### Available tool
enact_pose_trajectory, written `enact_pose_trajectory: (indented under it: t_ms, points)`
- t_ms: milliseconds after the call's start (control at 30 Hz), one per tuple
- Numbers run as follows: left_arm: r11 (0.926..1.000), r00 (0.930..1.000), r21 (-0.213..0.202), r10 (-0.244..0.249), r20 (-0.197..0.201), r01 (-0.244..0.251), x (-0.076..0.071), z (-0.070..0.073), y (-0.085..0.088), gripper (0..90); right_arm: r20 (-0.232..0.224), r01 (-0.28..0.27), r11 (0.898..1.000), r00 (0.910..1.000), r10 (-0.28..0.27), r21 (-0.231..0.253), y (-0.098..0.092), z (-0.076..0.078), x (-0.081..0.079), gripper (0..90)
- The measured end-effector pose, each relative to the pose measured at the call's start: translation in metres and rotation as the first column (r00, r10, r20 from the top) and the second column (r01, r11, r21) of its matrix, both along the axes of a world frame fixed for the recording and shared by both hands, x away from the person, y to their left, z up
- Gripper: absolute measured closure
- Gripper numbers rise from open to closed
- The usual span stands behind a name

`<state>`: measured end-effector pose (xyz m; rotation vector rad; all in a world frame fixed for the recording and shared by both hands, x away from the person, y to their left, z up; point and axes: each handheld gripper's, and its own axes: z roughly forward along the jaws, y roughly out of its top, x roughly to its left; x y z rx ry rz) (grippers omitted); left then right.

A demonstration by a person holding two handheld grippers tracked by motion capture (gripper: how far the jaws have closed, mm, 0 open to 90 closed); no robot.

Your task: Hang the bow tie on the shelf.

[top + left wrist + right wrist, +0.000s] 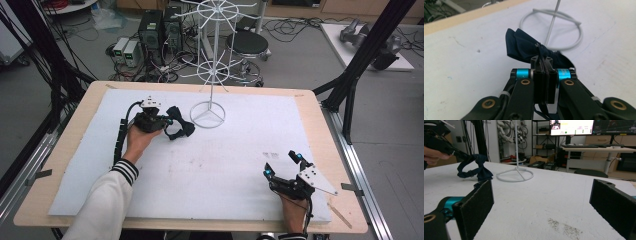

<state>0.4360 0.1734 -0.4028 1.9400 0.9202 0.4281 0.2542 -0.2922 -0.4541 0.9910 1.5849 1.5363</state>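
Observation:
A dark navy bow tie (181, 128) with a loop strap is at the back left of the white mat, just left of the wire rack's ring base (207, 115). My left gripper (167, 121) is shut on the tie's strap. In the left gripper view the jaws (541, 61) pinch the fabric, and the bow (524, 47) bunches beyond them before the ring base (574, 42). My right gripper (281, 164) stands open over the front right of the mat, pads (477, 202) wide apart with nothing between them. The right gripper view has the tie (477, 171) hanging from the left gripper (461, 155).
The tall white wire rack (212, 50) rises from its ring base (515, 175) at the back middle. A white mat (225, 165) covers the wooden table (75, 125). Black frame posts (360, 60) stand at the right; a stool (247, 42) and computers (152, 27) sit behind.

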Motion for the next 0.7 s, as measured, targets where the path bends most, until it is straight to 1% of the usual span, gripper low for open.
enact_pose_trajectory:
  t_ms: [67, 133, 167, 267, 333, 367, 467, 533, 567, 700]
  points:
    - [0.9997, 0.9996, -0.02, -0.011, 0.025, 0.011, -0.002, 0.003, 0.002, 88.2, -0.002, 0.0, 1.0, 1.0, 0.0, 0.001, 0.0, 0.0, 0.0, 4.4]
    - [0.998, 0.9982, -0.056, -0.024, 0.054, 0.027, -0.004, 0.006, 0.004, 88.2, 0.0, 0.003, 1.0, 1.0, -0.003, 0.001, 0.0, 0.0, 0.0, 4.4]
    - [0.9961, 0.9963, -0.08, -0.03, 0.081, 0.037, -0.006, 0.008, 0.004, 88.2, 0.0, 0.003, 1.0, 1.0, -0.003, 0.001, 0.0, 0.0, 0.0, 4.4]
    - [0.9918, 0.9925, -0.12, -0.028, 0.119, 0.043, -0.009, 0.011, 0.007, 88.3, -0.001, 0.006, 1.0, 1.0, -0.006, 0.001, 0.0, 0.0, 0.0, 4.4]
    - [0.9915, 0.9902, -0.121, -0.031, 0.136, 0.048, -0.011, 0.013, 0.007, 88.3, -0.002, 0.009, 1.0, 1.0, -0.009, 0.001, 0.0, 0.0, 0.0, 4.4]
    - [0.9914, 0.9896, -0.121, -0.031, 0.14, 0.049, -0.012, 0.013, 0.008, 88.3, -0.009, 0.007, 1.0, 0.9999, -0.007, 0.003, 0.0, 0.0, 0.0, 4.4]
    - [0.9899, 0.9877, -0.131, -0.035, 0.152, 0.056, -0.016, 0.015, 0.01, 88.3, -0.005, 0.007, 1.0, 1.0, -0.007, 0.003, 0.0, 0.0, 0.0, 4.4]
    - [0.9887, 0.9863, -0.14, -0.032, 0.162, 0.055, -0.017, 0.017, 0.012, 88.3, -0.009, 0.009, 1.0, 0.9999, -0.009, 0.009, 0.0, 0.0, 0.0, 4.4]
    - [0.9868, 0.9853, -0.151, -0.033, 0.167, 0.059, -0.018, 0.018, 0.014, 88.3, -0.009, 0.009, 1.0, 0.9999, -0.009, 0.011, 0.0, 0.0, 0.0, 4.4]
    - [0.9847, 0.9821, -0.163, -0.03, 0.186, 0.061, -0.02, 0.022, 0.018, 88.3, -0.009, 0.007, 1.0, 0.9999, -0.007, 0.017, -0.001, 0.0, 0.001, 4.4]
